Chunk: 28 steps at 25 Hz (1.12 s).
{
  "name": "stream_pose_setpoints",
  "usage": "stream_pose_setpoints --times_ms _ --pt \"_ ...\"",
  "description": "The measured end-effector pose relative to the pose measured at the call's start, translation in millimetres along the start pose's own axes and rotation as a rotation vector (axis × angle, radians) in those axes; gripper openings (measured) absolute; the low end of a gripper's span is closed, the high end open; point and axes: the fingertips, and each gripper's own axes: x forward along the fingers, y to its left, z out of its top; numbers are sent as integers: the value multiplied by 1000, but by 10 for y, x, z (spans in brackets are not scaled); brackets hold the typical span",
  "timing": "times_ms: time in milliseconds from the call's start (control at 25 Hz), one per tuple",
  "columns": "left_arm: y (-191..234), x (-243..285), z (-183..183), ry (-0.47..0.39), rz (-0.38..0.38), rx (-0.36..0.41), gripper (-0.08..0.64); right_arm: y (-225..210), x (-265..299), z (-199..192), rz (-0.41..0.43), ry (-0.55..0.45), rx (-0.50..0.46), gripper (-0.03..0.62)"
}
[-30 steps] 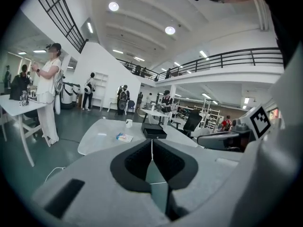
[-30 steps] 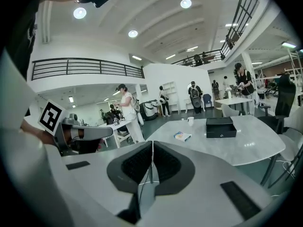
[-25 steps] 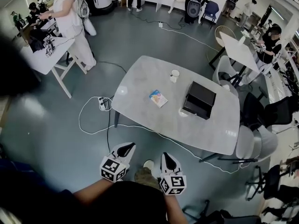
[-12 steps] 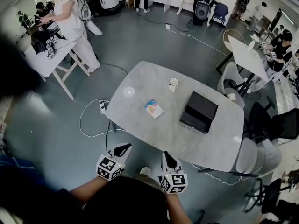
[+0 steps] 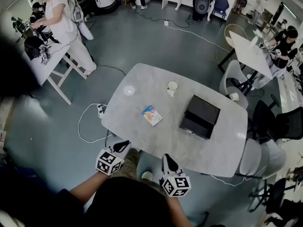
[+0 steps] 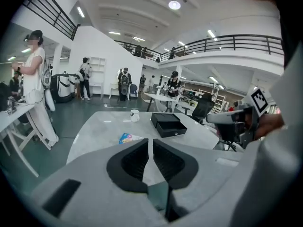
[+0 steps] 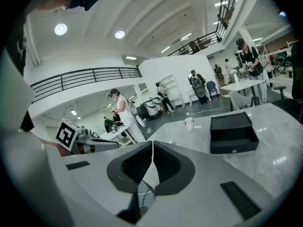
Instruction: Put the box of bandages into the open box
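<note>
- Left gripper [image 6: 150,145] state? Right gripper [image 7: 152,146] too.
- Both have jaws together with nothing between them. They are held short of the table [image 5: 218,145], off its near edge.
- Where is the box of bandages [image 5: 152,115]?
- Flat on the table, in from the near edge, ahead of both grippers. In the head view it lies up and right of the left gripper [image 5: 122,147], and up and a bit left of the right gripper [image 5: 168,162]. In the left gripper view it shows just left of the jaw line [image 6: 131,137].
- Long axis?
- Diagonal in the head view, far-left corner to near-right corner. So it sits skewed to both grippers, not square.
- Which is nearer?
- Left by a little, I'd say. It's close.
- And the open box [image 5: 200,116]?
- Black, to the right of the bandages and well apart from them, on the right gripper's side. Its open part faces up [image 7: 233,132].
- Anything in the way?
- No. The white cup [image 5: 172,86] stands farther back, beyond the gap between the two boxes and off the path. The table between them is bare. Grey chairs [image 5: 255,155] stand at the right end, clear of the reach.
</note>
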Motion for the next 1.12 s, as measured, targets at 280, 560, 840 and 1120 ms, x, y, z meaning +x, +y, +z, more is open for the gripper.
stream_pose_setpoints --times_ms 280,560,840,1120 --pt "529 729 234 44 -67 97 25 -231 568 245 -41 10 49 15" --pt "772 1458 394 123 -296 222 25 -407 1095 741 -95 12 41 15" --pt "1039 2040 392 179 -507 289 164 -454 1480 566 -178 85 86 15" --pt "1003 2608 -2 349 -701 588 329 -697 1468 620 -281 36 340 15"
